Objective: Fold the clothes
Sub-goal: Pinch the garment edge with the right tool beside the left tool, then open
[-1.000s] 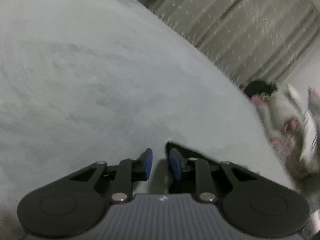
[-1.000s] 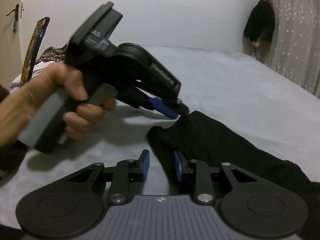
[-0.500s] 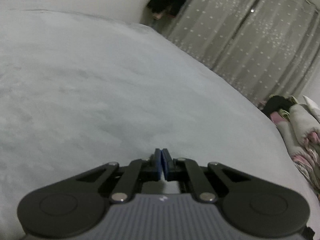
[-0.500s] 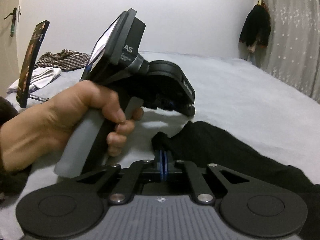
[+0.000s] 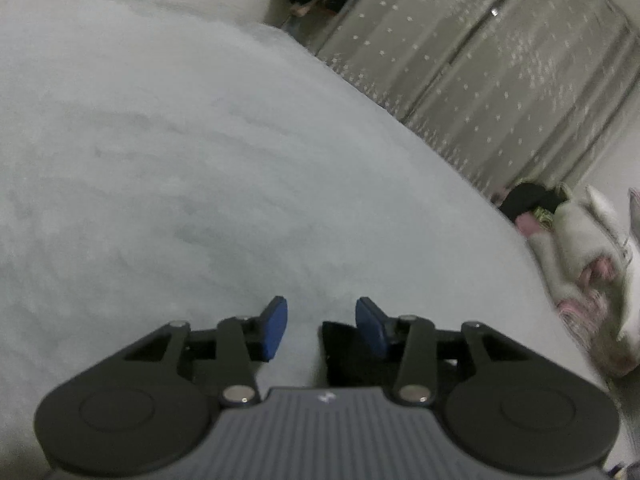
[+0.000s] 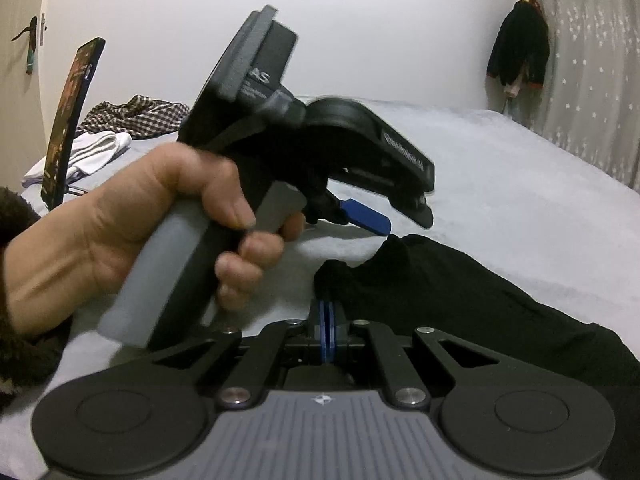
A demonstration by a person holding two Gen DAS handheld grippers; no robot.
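Right wrist view shows us the right gripper (image 6: 327, 330) with its blue fingers (image 6: 322, 330) pressed tightly together at the near corner of the black fabric garment (image 6: 460, 304), which lies spread on the pale grey bed (image 6: 520, 184); a second ago those fingers stood apart around that edge, so we read this as a fresh pinch, though the cloth between the pads is hard to make out and we cannot be wholly sure how much is caught. Beside it, a person's hand (image 6: 160, 216) holds the left gripper (image 5: 321, 328) just above the garment's raised peak. In its own view the left fingers (image 5: 274, 326) have just been opening again after closing on nothing, and they now stand apart with only bare bed between them; a dark corner of the garment sits under the right-hand finger, not clamped. For the fold, we judge one corner secured and the other missed, so the left gripper likely needs a second try at the cloth before anything can be lifted. A checked cloth (image 6: 136, 116) and white cloth (image 6: 92, 152) lie well apart at the bed's far side.
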